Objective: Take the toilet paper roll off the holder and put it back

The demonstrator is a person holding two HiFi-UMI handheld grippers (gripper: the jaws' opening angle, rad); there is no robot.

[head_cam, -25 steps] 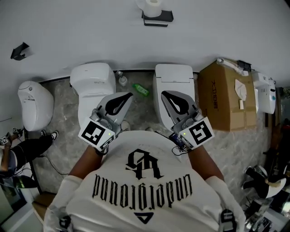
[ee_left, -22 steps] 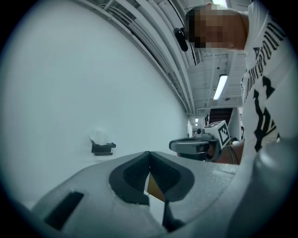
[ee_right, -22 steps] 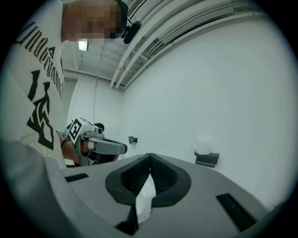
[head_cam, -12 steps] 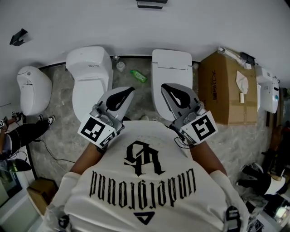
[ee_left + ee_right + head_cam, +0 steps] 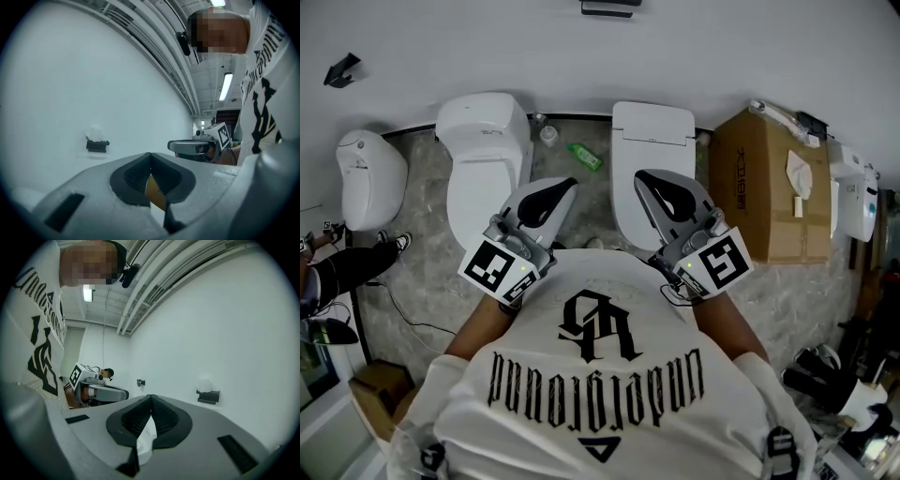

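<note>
The white toilet paper roll (image 5: 95, 133) sits on a black wall holder (image 5: 97, 146), small and far ahead in the left gripper view. The right gripper view shows the same roll (image 5: 205, 384) and holder (image 5: 209, 396), also far off. In the head view only the holder's lower edge (image 5: 607, 7) shows at the top, with the roll cut off. My left gripper (image 5: 565, 189) and right gripper (image 5: 643, 180) are held side by side close to my chest, both shut with nothing between the pads. The left gripper (image 5: 150, 157) and right gripper (image 5: 150, 397) point at the white wall.
Two white toilets (image 5: 483, 141) (image 5: 652, 141) stand against the wall below the holder, with a green bottle (image 5: 587, 157) on the floor between them. A cardboard box (image 5: 761, 192) is at the right, a white fixture (image 5: 366, 178) at the left, and another person's legs (image 5: 342, 272) at the left edge.
In the head view the holder has slid up to the top edge and the roll has left the frame. Both grippers stay shut in about the same place.
</note>
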